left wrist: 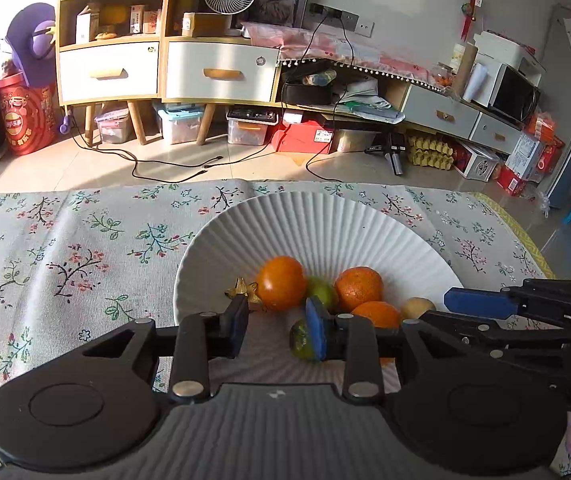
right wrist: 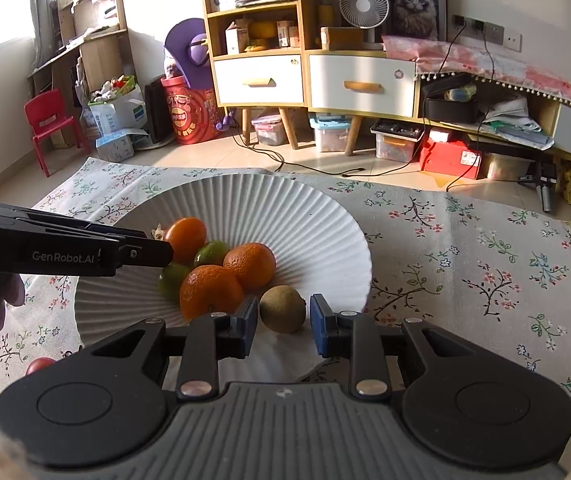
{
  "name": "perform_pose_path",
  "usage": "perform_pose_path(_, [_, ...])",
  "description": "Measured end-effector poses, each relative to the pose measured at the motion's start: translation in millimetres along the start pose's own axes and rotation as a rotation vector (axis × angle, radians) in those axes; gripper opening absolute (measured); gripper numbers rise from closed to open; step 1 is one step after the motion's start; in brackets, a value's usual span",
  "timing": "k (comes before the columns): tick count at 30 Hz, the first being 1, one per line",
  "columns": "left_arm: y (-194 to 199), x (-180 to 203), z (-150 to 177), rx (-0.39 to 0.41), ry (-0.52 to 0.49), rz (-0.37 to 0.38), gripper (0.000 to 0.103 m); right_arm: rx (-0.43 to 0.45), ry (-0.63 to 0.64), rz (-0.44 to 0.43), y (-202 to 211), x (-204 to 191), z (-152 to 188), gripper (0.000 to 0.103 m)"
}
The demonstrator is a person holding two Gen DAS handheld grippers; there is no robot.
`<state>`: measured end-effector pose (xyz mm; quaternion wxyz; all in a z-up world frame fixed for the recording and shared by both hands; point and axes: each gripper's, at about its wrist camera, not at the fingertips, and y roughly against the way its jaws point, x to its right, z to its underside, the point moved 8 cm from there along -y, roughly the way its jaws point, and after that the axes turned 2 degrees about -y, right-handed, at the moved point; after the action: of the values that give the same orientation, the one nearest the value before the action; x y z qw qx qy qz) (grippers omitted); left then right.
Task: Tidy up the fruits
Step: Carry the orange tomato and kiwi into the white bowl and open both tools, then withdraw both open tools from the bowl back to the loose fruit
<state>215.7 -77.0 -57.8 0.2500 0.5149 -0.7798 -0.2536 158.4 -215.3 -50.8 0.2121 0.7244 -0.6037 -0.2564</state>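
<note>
Fruits [right wrist: 221, 276], round and glossy, fill a ribbed white plate [right wrist: 309, 220]; both jaws slightly parted, empty.

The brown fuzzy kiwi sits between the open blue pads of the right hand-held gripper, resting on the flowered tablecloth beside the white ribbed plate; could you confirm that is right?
Not quite: the brown fuzzy kiwi rests on the white ribbed plate near its edge, not on the flowered tablecloth. It does sit between the open blue pads of the right hand-held gripper, as the right wrist view shows.

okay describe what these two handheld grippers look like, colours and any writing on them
Both are matte black linkage frames with silver rivets and blue pads. The left gripper and right gripper each sit on a ribbed grey base flanked by round black discs. White "GenRobot.AI" lettering marks the left one's side.
</note>
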Motion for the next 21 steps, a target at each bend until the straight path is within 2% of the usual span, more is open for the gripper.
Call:
perform_pose_path(4, [9, 3, -2, 0.026, -0.002, 0.021, 0.049, 0.021, -0.007, -0.008, 7, -3, -6, 0.043])
perform_pose_path(8, [16, 5, -2, 0.032, -0.019, 0.027, 0.057, 0.024, -0.020, -0.011, 13, -4, -7, 0.052])
perform_pose_path(15, [36, 5, 4, 0.061, -0.038, 0.024, 0.079, 0.018, -0.038, -0.008, 26, -8, -2, 0.065])
perform_pose_path(21, [50, 3, 11, 0.065, -0.063, 0.009, 0.083, 0.012, -0.046, -0.004, 35, -13, -2, 0.071])
